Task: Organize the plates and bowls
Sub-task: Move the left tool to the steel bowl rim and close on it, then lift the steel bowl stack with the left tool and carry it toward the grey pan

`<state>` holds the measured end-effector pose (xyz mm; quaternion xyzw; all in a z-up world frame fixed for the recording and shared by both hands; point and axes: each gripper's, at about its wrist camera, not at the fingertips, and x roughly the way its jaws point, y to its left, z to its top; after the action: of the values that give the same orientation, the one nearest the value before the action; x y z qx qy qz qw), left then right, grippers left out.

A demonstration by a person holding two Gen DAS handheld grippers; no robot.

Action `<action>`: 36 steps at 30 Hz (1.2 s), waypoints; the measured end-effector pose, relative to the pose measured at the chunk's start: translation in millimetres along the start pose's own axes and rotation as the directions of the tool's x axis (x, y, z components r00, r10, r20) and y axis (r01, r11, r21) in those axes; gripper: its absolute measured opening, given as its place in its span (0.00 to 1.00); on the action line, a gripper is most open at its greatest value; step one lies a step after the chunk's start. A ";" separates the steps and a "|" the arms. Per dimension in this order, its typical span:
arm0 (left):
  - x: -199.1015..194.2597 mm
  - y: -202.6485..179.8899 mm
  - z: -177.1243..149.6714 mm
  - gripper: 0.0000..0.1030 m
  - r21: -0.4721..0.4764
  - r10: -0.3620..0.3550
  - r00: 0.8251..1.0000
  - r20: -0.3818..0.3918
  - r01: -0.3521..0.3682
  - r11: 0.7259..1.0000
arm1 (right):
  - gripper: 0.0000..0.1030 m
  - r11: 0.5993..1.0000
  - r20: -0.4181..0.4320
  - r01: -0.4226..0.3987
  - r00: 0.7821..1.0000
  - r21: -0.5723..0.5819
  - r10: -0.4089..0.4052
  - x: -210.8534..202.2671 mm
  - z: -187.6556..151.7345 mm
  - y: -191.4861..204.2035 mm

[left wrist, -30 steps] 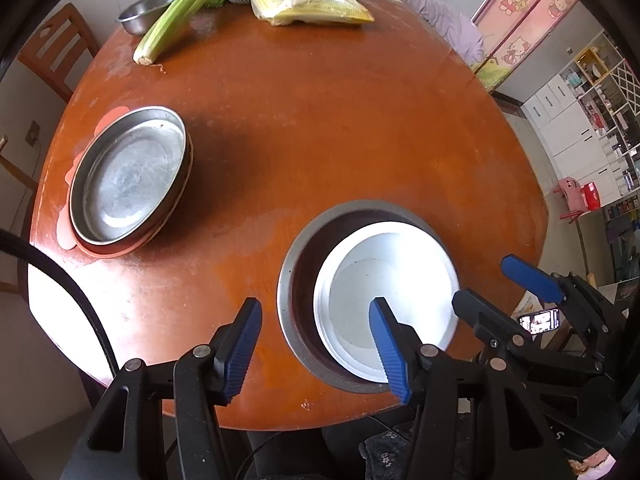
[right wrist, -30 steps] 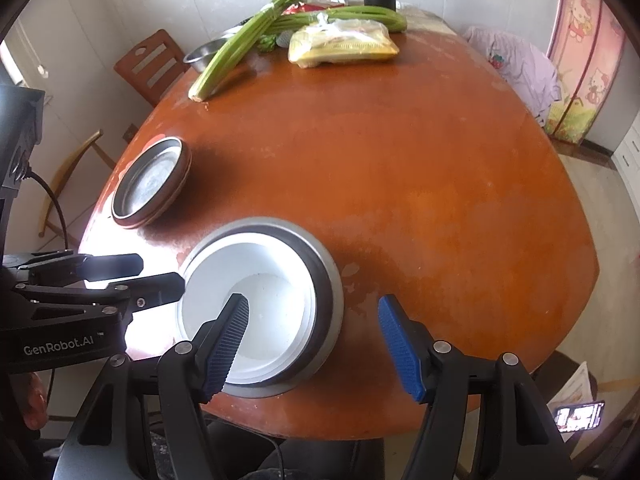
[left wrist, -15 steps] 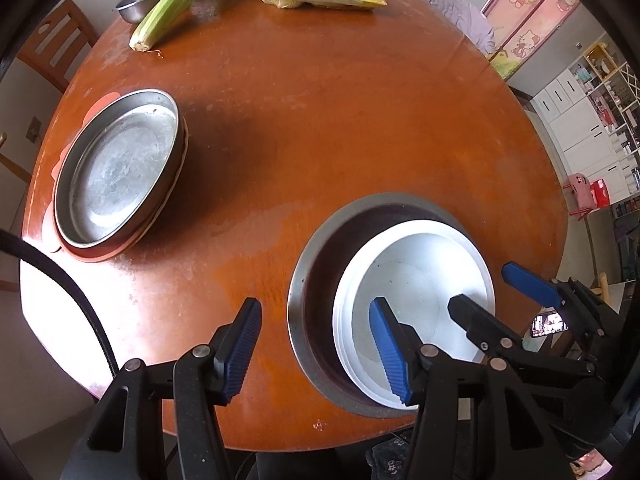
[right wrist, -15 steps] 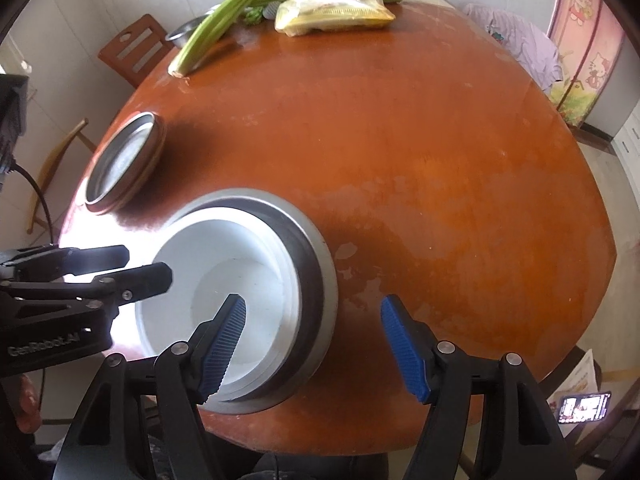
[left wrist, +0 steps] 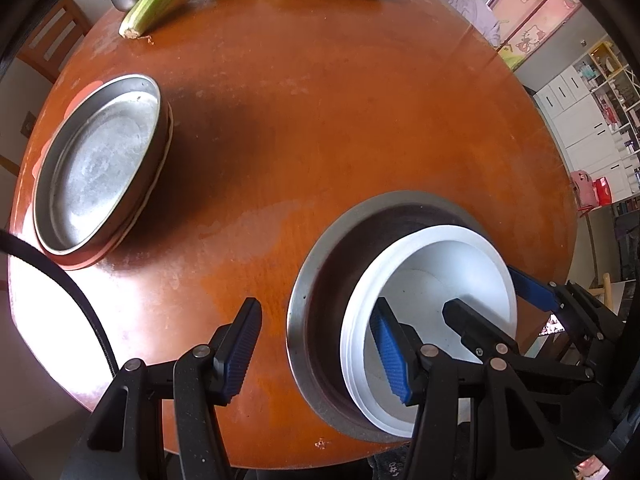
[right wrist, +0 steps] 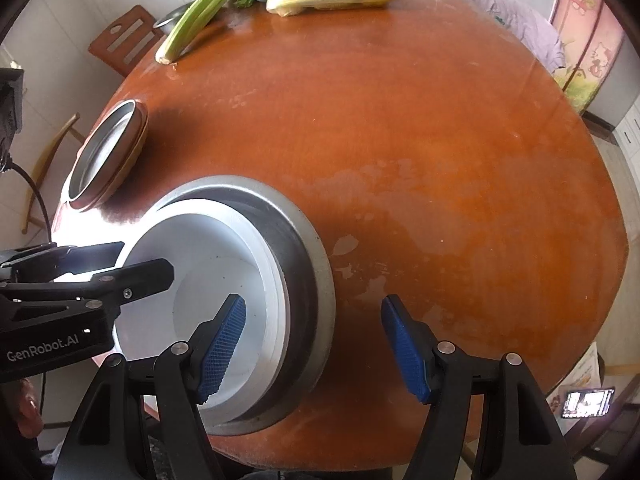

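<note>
Left gripper [left wrist: 316,350] stood apart, straddling near rim of steel bowl [left wrist: 320,264] on bench [left wrist: 320,120]. Right gripper [right wrist: 312,346] apart, astride opposite rim, white bowl [right wrist: 200,256] nested between both. Best approach: lower evenly, clamp both rims together, lift level.

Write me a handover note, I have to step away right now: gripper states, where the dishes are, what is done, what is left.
Left gripper: jaws open, straddling the near-left rims of the nested bowls, gripping nothing.
Right gripper: jaws open, straddling the right-hand rims of the same bowls, gripping nothing.
Dishes: white bowl sits inside the large steel bowl at the near edge of the round wooden table. A steel pan rests on a stack of plates far left.
Done: white bowl nested, steel pan stacked.
Left: probably lift the nested bowls with both grippers and move them.
</note>
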<state>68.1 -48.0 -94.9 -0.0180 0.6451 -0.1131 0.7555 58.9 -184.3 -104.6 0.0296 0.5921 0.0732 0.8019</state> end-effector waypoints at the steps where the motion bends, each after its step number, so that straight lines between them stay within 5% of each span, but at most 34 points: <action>1: 1.7 0.2 0.4 0.54 0.000 -0.003 1.000 -0.003 0.003 1.000 | 0.70 1.000 -0.002 0.002 1.000 -0.002 -0.002 1.2 0.1 0.7; 8: 10.0 0.8 2.3 0.54 -0.013 -0.031 0.999 -0.022 0.030 0.999 | 0.69 1.000 -0.026 -0.013 1.000 0.003 0.013 7.3 0.9 1.8; 15: 15.4 -1.7 2.9 0.50 0.001 -0.075 0.997 -0.032 0.075 0.997 | 0.55 0.999 -0.029 -0.037 0.999 -0.026 0.036 5.6 0.5 8.6; 36: -10.0 7.1 6.3 0.50 -0.023 -0.063 0.998 0.018 0.063 0.998 | 0.55 0.996 0.009 -0.032 0.999 -0.083 0.033 -8.7 15.5 30.5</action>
<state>73.9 -39.9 -85.3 -0.0480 0.6391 -0.1292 0.7567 68.7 -154.9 -87.8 0.0066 0.5839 0.1106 0.8042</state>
